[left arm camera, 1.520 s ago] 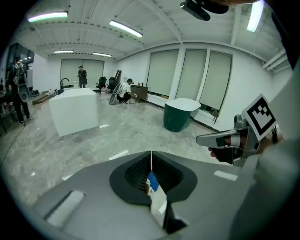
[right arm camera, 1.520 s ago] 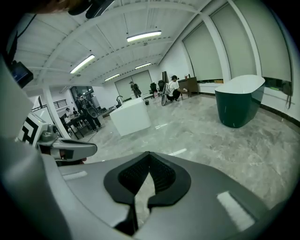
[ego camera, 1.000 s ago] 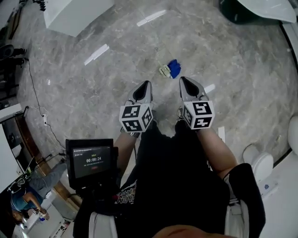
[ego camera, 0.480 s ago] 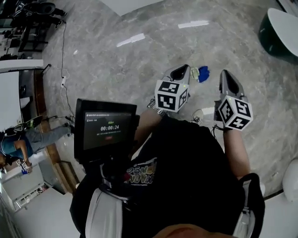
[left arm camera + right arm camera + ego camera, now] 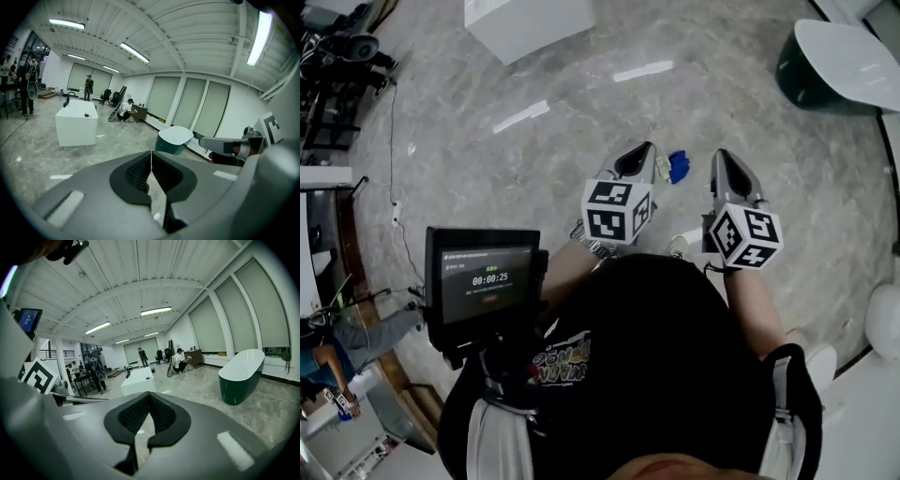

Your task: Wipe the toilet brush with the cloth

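Blue cloth: was seen crumpled on the grey stone floor, just past the tips of both tools. A pale small item was noted touching its left side, too small to be identified.
Toilet brush: was not made out in any view, so its place could not be told.
Left gripper: jaws were found pressed together with nothing between them. It was held above the floor, tipped slightly down, apart from the cloth.
Right gripper: jaws were likewise closed and empty. It was carried beside the left one, near it but not touching.
Reason judged: both tools appeared to be carried idle ahead of the body. Nothing had been grasped, so wiping was judged not yet begun.
Surroundings: a green bathtub with a white rim and a white block were noted well apart from the cloth. A chest-mounted screen was seen at lower left, and cables were laid along the left edge.
Obstructions: none were seen between the tools and the cloth.
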The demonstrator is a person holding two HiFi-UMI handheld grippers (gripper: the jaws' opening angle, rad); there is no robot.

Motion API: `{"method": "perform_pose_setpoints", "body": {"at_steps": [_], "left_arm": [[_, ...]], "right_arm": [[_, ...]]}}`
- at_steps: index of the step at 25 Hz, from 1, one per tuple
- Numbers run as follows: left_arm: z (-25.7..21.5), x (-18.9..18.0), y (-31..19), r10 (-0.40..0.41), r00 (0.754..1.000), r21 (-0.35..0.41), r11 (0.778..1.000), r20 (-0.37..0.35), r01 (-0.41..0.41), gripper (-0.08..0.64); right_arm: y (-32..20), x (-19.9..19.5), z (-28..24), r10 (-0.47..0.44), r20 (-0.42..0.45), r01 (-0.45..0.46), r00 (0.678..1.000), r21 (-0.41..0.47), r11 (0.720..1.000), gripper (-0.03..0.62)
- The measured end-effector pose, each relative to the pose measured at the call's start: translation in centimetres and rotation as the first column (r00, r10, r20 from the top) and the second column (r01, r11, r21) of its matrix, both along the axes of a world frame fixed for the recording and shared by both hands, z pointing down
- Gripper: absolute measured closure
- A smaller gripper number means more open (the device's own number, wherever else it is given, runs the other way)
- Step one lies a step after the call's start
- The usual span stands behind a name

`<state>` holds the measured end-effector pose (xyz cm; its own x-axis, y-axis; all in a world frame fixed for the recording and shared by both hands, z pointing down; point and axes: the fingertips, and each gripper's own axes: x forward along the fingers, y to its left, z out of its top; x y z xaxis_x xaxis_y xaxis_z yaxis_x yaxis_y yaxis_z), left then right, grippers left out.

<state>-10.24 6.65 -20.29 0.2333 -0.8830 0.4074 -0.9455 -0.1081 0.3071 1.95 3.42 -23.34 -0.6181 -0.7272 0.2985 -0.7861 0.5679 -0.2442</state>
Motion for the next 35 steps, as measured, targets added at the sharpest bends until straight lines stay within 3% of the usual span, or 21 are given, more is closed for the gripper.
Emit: {"method": "perform_pose_setpoints", "body": {"at_steps": [3, 7, 13, 19, 35], "left_arm": [[-0.4, 0.3, 0.6, 0.006, 1.000, 0.033, 0.999, 0.008, -0.006, 0.543], [-0.9, 0.1, 1.6, -0.047, 0.997, 0.080, 0.996, 0.065, 0.042, 0.548], [-0.7, 0.2, 1.4, -0.081, 0.993, 0.081, 0.994, 0.085, 0.074, 0.548], [-1.8, 0.9, 1.2, -0.053, 0.993, 0.133, 0.990, 0.103, 0.039, 0.548], [-0.9, 0.9, 1.1, -0.063, 0.994, 0.103, 0.993, 0.093, 0.053, 0.548]], "right_arm": [[0.2, 0.4, -0.3, 0.037, 0.007, -0.037, 0.999, 0.010, 0.999, 0.589], [0.8, 0.6, 0.0, 0.053, 0.013, -0.053, 0.999, -0.003, 0.999, 0.589], [2.0, 0.6, 1.4, 0.047, -0.005, -0.047, 0.999, -0.019, 0.999, 0.589], [2.1, 0.3, 1.3, 0.025, -0.006, -0.025, 1.000, -0.007, 1.000, 0.590], [1.5, -0.2, 1.1, -0.020, -0.008, 0.020, 1.000, 0.002, 1.000, 0.591]]}}
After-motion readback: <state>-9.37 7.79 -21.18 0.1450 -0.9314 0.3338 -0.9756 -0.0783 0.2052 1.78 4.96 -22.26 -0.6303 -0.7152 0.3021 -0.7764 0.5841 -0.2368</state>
